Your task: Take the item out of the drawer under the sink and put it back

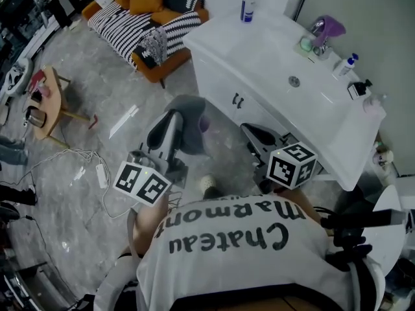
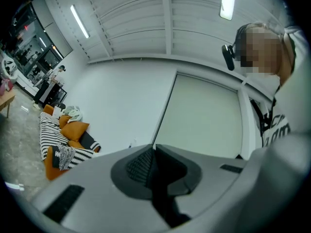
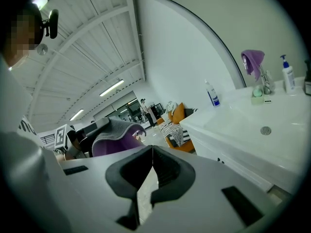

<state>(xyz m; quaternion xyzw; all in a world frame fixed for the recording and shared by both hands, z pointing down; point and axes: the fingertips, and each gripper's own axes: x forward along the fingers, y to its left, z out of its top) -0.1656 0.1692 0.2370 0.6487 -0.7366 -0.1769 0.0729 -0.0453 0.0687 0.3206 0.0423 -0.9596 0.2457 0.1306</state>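
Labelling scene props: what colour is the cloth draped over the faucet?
The cloth is purple, clearest in the right gripper view.

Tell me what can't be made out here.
- Left gripper fingers: head view, the grey-and-purple cloth covers them; whether they pinch it is unclear.
- What lies inside the white sink cabinet: head view, its closed front hides it.
- Blue-and-white plastic bottle's label: every view, too small.

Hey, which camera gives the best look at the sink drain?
The head view: the drain shows unobstructed from above in the white sink. The right gripper view catches it obliquely near its edge; the left gripper view doesn't show it.
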